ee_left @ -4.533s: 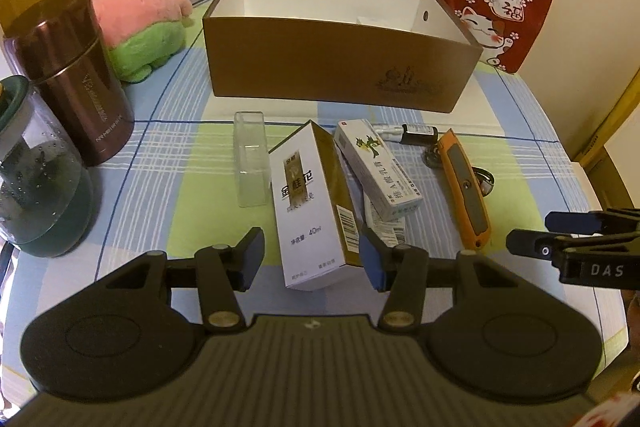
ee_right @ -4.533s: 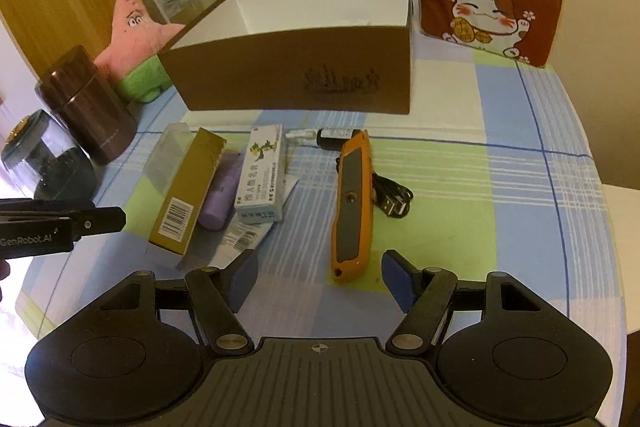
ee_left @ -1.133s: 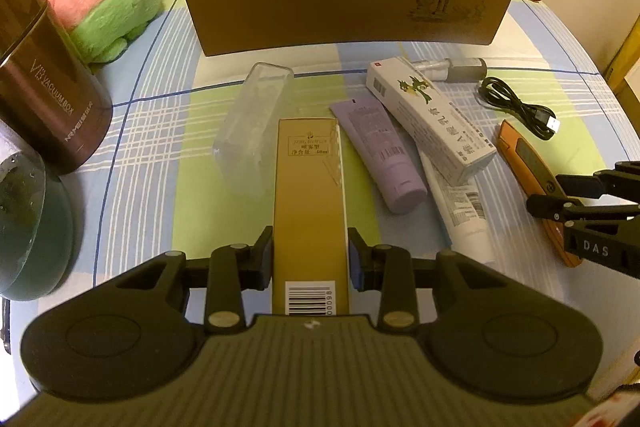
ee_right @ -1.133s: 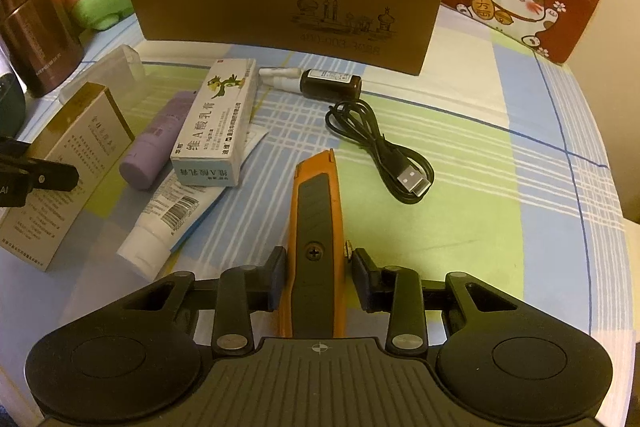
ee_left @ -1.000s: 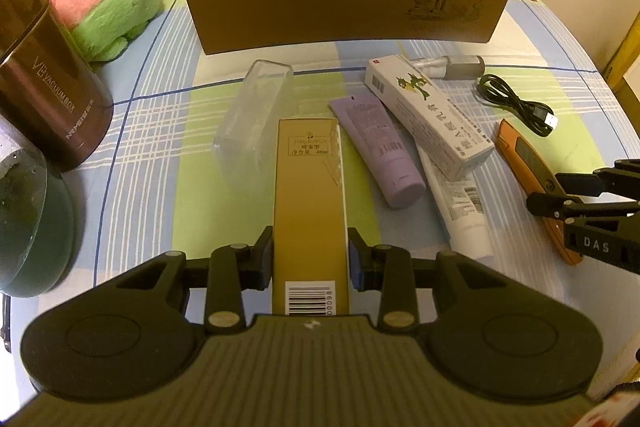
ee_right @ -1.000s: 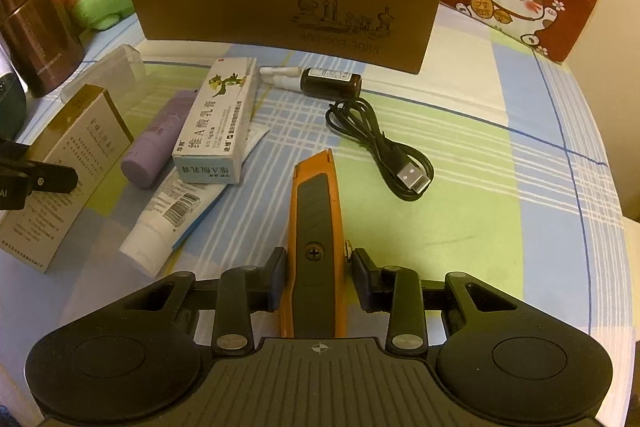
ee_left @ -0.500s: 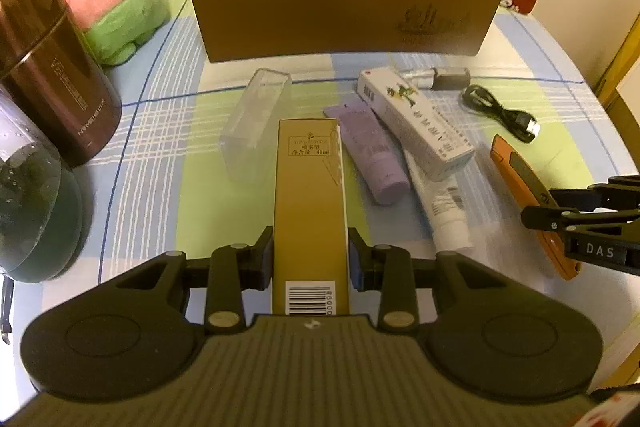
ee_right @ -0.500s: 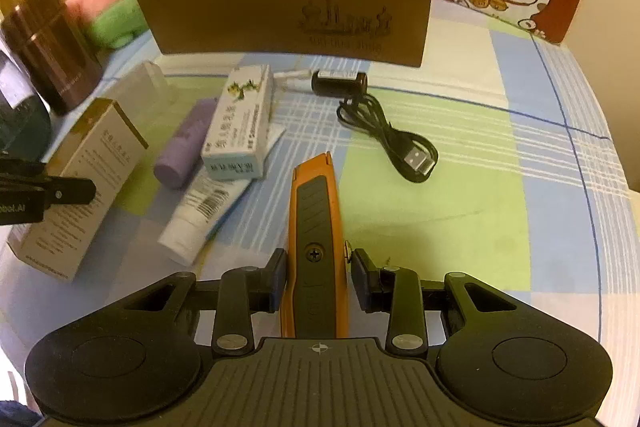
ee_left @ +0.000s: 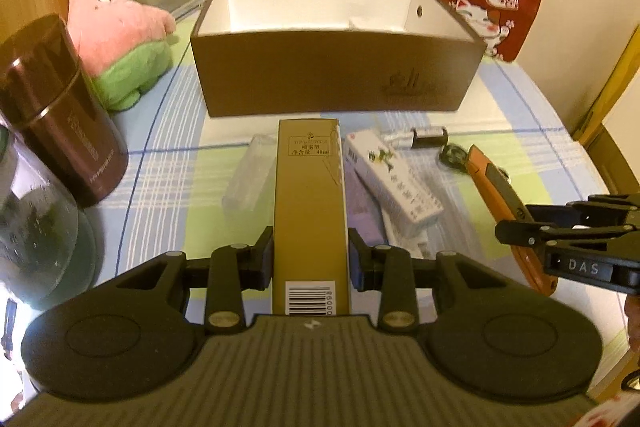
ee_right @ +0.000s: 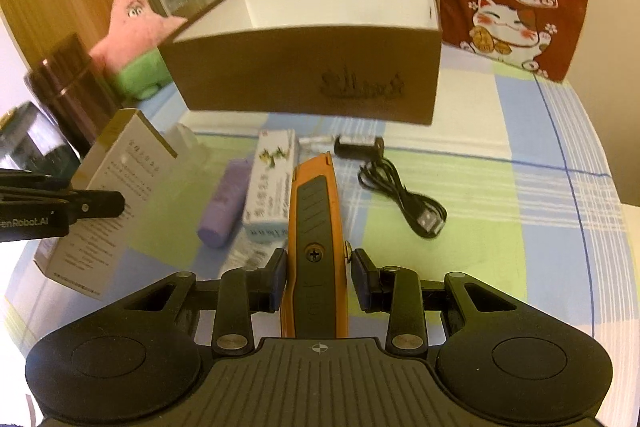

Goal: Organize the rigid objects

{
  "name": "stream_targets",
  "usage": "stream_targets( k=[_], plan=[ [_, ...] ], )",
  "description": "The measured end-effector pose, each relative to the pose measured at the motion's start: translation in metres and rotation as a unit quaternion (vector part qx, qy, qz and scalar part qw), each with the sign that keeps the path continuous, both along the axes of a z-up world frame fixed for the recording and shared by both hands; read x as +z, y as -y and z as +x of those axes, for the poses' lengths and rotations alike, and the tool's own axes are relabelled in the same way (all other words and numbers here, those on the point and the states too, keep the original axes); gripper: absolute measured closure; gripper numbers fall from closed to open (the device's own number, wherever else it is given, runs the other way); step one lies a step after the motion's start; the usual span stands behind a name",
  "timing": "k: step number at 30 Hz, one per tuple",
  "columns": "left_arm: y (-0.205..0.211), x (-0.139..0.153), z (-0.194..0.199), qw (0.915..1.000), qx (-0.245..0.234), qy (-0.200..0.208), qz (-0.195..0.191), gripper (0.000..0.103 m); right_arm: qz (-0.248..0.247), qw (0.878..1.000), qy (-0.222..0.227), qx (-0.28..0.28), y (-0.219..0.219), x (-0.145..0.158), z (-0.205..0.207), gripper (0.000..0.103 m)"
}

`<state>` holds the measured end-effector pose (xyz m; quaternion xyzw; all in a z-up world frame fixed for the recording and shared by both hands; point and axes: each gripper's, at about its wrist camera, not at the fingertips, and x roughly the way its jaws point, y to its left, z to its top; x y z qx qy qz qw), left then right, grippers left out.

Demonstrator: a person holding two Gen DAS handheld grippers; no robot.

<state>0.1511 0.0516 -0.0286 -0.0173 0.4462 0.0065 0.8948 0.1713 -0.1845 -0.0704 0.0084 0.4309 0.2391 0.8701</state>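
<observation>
Now my left gripper (ee_left: 310,263) clamps the gold carton (ee_left: 309,211), my right gripper (ee_right: 318,277) the knife (ee_right: 316,227); both long axes point straight ahead at the brown box (ee_left: 332,75).

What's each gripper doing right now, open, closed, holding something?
Left gripper: closed on the gold carton, held off the table.
Right gripper: closed on the orange utility knife, also lifted.

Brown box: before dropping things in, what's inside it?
The brown box shows white inner walls and a pale scrap near its right corner; its front wall hides the floor.
</observation>
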Motion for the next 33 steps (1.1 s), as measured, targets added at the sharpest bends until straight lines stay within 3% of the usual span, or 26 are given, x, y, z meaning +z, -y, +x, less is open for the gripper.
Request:
stream_targets(
  k=[13,25,33],
  plan=[
    [-0.011,0.043,0.054,0.9982,-0.002,0.060,0.010,0.072,0.055,0.998,0.024,0.002,-0.021,0.043,0.055,0.072],
    [-0.027,0.080,0.151,0.9949,0.009,0.100,0.016,0.072,0.100,0.994,0.041,-0.018,-0.062,0.083,0.151,0.072],
    [-0.036,0.079,0.222,0.9953,0.016,0.092,0.025,0.072,0.106,0.992,0.042,-0.052,-0.089,0.092,0.216,0.072]
  ],
)
